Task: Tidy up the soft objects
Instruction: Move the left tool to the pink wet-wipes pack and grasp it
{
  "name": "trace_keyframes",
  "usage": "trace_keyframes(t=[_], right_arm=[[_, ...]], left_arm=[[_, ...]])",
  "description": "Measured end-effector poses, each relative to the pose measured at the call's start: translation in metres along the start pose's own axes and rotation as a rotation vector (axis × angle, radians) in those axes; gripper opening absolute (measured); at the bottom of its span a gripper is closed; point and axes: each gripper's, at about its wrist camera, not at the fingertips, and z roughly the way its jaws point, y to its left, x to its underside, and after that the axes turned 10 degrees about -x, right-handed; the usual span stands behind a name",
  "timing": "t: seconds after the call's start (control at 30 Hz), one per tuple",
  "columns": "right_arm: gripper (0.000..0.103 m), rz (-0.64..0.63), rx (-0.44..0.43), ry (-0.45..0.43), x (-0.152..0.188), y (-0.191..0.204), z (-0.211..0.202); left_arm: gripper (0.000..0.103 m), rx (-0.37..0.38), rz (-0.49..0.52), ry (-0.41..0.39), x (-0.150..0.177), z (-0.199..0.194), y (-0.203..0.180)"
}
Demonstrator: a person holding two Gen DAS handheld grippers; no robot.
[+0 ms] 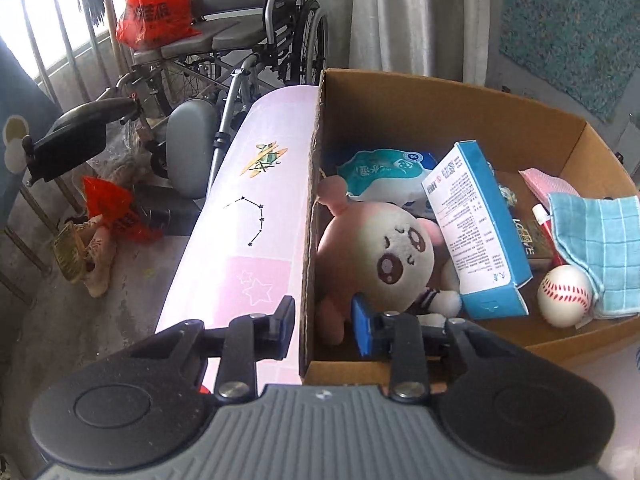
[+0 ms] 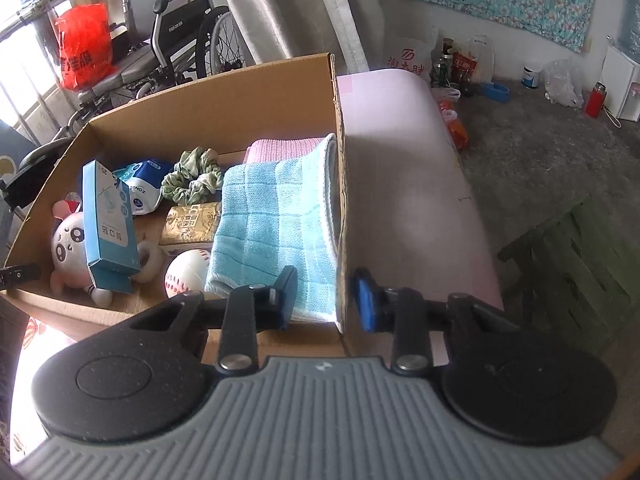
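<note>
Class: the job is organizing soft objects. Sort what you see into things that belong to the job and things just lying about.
Belong to the job:
plush toy
blue towel
pink cloth
green scrunchie
cardboard box

Just lying about:
wheelchair
red bag
red flask
baseball

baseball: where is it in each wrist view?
Left wrist: baseball at lower right, inside the cardboard box, against the blue checked towel.
Right wrist: baseball at lower centre-left, partly under that towel.
Shared landmark: the tall blue carton beside the pink plush toy.
</note>
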Motion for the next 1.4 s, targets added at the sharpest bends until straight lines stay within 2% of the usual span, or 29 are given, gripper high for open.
trace_keyframes(t=[0.3,0.37,0.5,0.63,0.73,0.8,0.9,0.93,1.0,1.1,1.2,1.27,1.4], right_arm=[[0.029,0.019,-0.025,0.006,0.02,-0.004,-0.018],[0.029,0.002,-0.015,0.009,0.023,-0.001,-0.021],[0.029,-0.025,-0.002,0.015,0.029,0.002,-0.026],[0.029,-0.017,-0.013,0.02,0.035,0.001,-0.031],[0.029,-0.018,-0.022,0.026,0.039,0.001,-0.035],[0.03,-0.025,-0.023,0.033,0.041,0.002,-0.036],[0.03,-0.04,-0.015,0.034,0.044,0.007,-0.037],[0.03,-0.04,-0.014,0.033,0.044,0.008,-0.038],[0.03,-0.038,-0.013,0.029,0.046,0.008,-0.039],[0.03,-0.033,-0.014,0.023,0.048,0.009,-0.041],[0.03,-0.038,-0.01,0.021,0.049,0.01,-0.041],[0.03,-0.033,-0.014,0.018,0.049,0.009,-0.041],[0.031,-0.032,-0.022,0.014,0.051,0.007,-0.042]], left_arm=[[0.032,-0.017,-0.007,0.054,0.029,-0.002,0.01],[0.031,0.001,-0.023,0.069,0.038,-0.002,0.014],[0.021,0.001,-0.022,0.061,0.049,-0.011,0.015],[0.02,0.009,0.01,0.046,0.051,-0.023,0.009],[0.031,-0.015,0.069,0.007,0.05,-0.035,0.002],[0.048,-0.034,0.102,-0.058,0.049,-0.049,-0.001],[0.056,-0.039,0.08,-0.151,0.049,-0.078,0.003],[0.059,-0.025,0.074,-0.187,0.051,-0.092,0.003],[0.077,0.012,0.099,-0.234,0.058,-0.116,0.002],[0.097,0.097,0.175,-0.281,0.085,-0.157,-0.008],[0.1,0.203,0.282,-0.237,0.126,-0.179,-0.027],[0.1,0.271,0.369,-0.163,0.156,-0.178,-0.044],[0.1,0.321,0.455,-0.03,0.203,-0.161,-0.071]])
